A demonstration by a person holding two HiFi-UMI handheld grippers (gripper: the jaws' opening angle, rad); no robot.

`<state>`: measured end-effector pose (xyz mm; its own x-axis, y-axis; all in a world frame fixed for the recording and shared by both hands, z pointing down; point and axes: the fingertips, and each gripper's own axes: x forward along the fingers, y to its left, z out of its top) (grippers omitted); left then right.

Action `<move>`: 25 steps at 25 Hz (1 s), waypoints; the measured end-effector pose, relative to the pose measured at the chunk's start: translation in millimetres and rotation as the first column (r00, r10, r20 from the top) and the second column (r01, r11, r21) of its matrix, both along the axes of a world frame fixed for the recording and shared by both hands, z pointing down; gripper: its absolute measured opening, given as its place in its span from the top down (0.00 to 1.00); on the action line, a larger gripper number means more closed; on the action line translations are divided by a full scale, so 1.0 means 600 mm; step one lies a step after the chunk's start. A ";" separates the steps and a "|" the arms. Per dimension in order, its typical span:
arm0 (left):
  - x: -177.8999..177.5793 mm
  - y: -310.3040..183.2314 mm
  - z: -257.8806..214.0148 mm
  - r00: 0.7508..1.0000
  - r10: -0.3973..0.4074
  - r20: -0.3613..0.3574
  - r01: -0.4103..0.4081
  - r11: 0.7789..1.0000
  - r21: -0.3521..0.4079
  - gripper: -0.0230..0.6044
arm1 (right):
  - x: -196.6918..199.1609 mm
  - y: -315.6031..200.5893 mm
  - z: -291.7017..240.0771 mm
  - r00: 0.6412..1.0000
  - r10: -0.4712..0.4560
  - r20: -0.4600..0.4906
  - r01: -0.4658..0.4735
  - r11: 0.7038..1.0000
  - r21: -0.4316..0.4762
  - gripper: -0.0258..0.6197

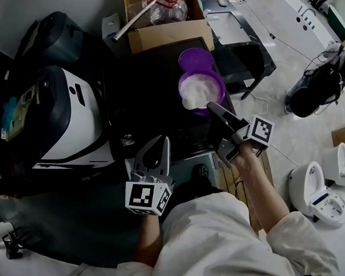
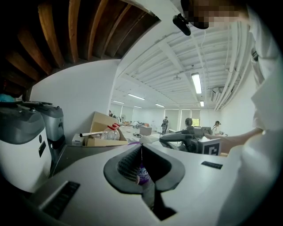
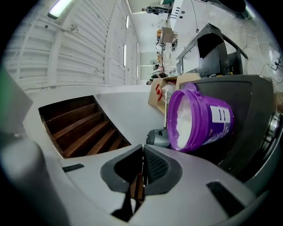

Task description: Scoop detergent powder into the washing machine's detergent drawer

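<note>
A purple tub full of white detergent powder stands open on the dark washing machine top, its purple lid lying just behind it. My right gripper is shut, nothing visible in it, its tips right at the tub's near rim. In the right gripper view the tub looms just ahead of the shut right gripper. My left gripper is shut and holds nothing, nearer the person and left of the tub. In the left gripper view, the left gripper shows a sliver of purple through its jaws. I cannot make out the detergent drawer.
White and dark appliances crowd the left side. A cardboard box with a plastic bottle stands behind the tub. A black stand is to the right, and white devices and cables lie on the floor.
</note>
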<state>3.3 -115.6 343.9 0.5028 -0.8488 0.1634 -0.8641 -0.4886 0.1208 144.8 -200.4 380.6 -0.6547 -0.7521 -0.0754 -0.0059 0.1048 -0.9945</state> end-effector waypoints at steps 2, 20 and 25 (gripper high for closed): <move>-0.020 0.012 -0.002 1.000 0.003 -0.005 -0.003 1.000 -0.001 0.93 | -0.023 0.020 -0.002 1.000 -0.012 0.013 0.012 1.000 0.003 0.95; -0.216 0.153 0.011 0.999 -0.049 -0.004 0.049 0.999 -0.014 0.93 | -0.213 0.198 0.028 0.993 -0.109 0.046 0.109 0.994 -0.007 0.95; -0.254 0.183 0.020 0.998 -0.059 -0.002 0.059 0.998 -0.018 0.93 | -0.250 0.236 0.051 0.992 -0.118 0.043 0.119 0.993 -0.026 0.95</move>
<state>-149.0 -5.7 356.0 0.4524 -0.8739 0.1777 -0.8910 -0.4346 0.1313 -5.1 -59.1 411.5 -0.7359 -0.6719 -0.0838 0.0459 0.0740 -0.9962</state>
